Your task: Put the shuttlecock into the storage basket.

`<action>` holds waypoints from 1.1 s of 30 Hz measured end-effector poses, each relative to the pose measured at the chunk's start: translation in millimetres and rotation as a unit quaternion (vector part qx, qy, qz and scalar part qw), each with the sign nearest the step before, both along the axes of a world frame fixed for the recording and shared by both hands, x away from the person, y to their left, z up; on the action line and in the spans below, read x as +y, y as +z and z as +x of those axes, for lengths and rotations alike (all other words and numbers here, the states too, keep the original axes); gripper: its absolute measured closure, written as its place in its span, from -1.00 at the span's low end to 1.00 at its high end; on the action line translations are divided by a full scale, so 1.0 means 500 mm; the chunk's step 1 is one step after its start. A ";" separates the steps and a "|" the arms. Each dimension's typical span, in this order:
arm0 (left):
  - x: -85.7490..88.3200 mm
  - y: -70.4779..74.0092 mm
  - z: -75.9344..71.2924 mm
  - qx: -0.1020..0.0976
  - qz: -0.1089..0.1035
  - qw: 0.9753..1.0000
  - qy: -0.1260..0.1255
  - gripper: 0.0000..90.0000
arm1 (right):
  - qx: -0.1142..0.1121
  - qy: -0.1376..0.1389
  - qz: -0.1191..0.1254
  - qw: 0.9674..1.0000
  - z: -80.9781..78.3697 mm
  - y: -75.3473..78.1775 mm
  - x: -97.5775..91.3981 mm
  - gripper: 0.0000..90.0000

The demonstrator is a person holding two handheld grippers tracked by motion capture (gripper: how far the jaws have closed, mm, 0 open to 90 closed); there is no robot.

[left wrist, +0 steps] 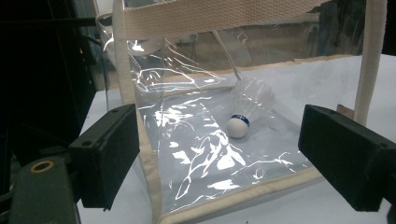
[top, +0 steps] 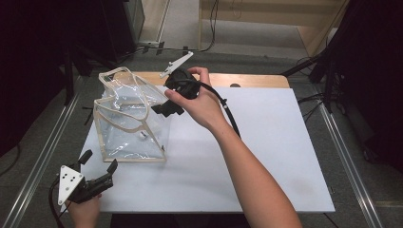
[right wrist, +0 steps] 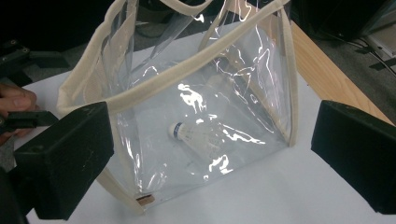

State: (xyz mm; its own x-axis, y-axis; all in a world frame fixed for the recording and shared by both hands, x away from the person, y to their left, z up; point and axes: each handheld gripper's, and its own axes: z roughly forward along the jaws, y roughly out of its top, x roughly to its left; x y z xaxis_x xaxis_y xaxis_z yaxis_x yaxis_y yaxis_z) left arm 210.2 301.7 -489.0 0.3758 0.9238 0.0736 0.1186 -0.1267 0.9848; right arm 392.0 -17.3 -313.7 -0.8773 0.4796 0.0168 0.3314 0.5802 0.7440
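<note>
At the lower left of the high view the left gripper (top: 99, 161) sits with jaws apart, holding nothing. Above it, left of centre, stands the clear bag (top: 128, 118), a shuttlecock (left wrist: 239, 125) lying inside. Beyond, the right gripper (top: 161, 108) hovers just beside the bag's rim, jaws spread wide.

The left tool (left wrist: 219, 161) has its two black jaws spread wide, at 8 and 4 o'clock, holding nothing. Between and beyond them stands a clear plastic bag (left wrist: 196, 154) with cream webbing trim on the white counter (left wrist: 327, 79). Inside it, toward 1 o'clock, lies a shuttlecock (left wrist: 240, 123).
</note>
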 end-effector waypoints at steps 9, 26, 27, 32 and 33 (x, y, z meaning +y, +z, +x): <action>0.001 0.000 0.000 0.001 -0.002 1.000 0.000 -0.71 | 0.000 -0.003 0.005 1.000 -0.009 -0.018 -0.028 -1.00; -0.001 0.000 -0.001 0.002 0.003 1.000 0.000 -0.71 | 0.008 -0.027 0.016 0.999 -0.029 -0.073 -0.089 -1.00; -0.002 0.000 -0.001 0.002 0.003 1.000 0.000 -0.71 | 0.008 -0.027 0.017 0.999 -0.030 -0.077 -0.093 -1.00; -0.002 -0.001 -0.001 0.002 0.004 1.000 0.000 -0.71 | 0.008 -0.037 0.020 0.999 -0.036 -0.098 -0.110 -1.00; -0.002 -0.001 -0.001 0.002 0.003 1.000 0.000 -0.71 | 0.005 -0.038 0.020 0.999 -0.038 -0.102 -0.114 -1.00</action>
State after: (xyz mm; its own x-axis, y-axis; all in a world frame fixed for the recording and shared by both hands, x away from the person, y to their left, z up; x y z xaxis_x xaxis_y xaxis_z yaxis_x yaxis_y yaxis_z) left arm 209.6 300.9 -489.3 0.3754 0.9236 0.0780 0.1228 -0.1330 0.9835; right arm 373.0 -74.2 -364.7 -0.8376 0.5442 0.0469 0.3821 0.5224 0.7623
